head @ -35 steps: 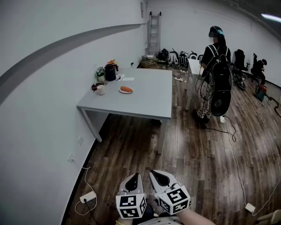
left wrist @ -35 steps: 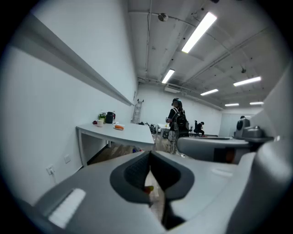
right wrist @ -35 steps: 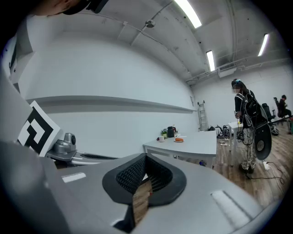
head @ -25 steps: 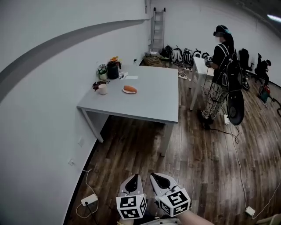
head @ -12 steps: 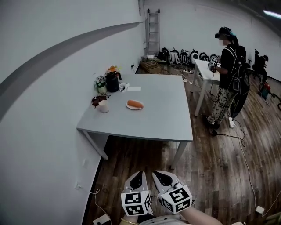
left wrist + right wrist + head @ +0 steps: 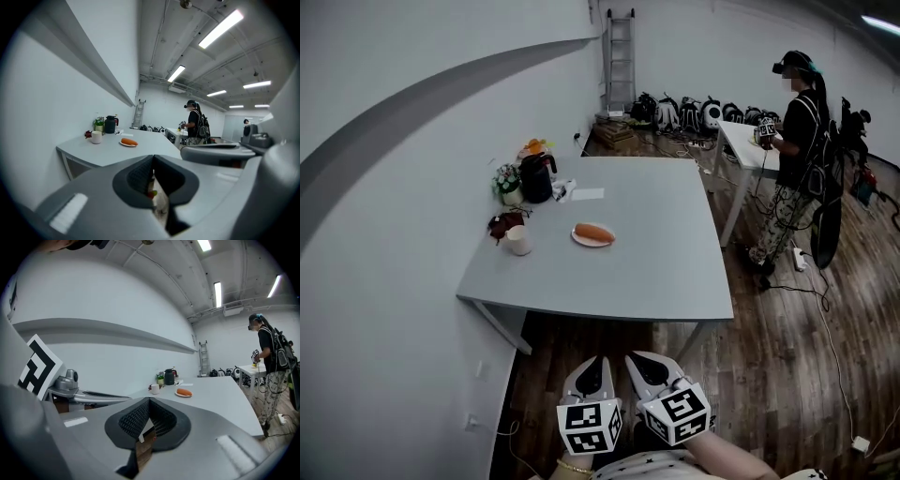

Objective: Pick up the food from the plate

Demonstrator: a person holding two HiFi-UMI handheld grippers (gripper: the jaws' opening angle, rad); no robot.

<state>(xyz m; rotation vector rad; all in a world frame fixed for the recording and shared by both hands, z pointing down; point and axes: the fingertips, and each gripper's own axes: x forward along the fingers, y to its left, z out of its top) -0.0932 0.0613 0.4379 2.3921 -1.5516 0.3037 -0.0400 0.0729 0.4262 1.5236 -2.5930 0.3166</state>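
Observation:
An orange, sausage-shaped piece of food (image 6: 594, 232) lies on a small white plate (image 6: 581, 238) near the middle of the grey table (image 6: 656, 253). Both grippers hang low in the head view, well short of the table's near edge and above the wooden floor. The left gripper (image 6: 599, 362) is shut and holds nothing. Beside it the right gripper (image 6: 637, 357) is also shut and holds nothing. In the left gripper view the food (image 6: 128, 142) shows far ahead beyond the closed left gripper (image 6: 152, 161). The right gripper view shows the food (image 6: 184, 392) far beyond the shut right gripper (image 6: 149, 402).
A white cup (image 6: 518, 241), a black kettle (image 6: 536, 176), a flower pot (image 6: 506, 182) and a paper sheet (image 6: 588, 194) stand along the table's left side by the wall. A person (image 6: 797, 141) stands at a white desk (image 6: 741, 141) at the right. Cables (image 6: 825, 328) lie on the floor.
The table has come nearer and fills more of the head view. The person at the right has shifted toward the white desk. Both grippers stay shut, side by side.

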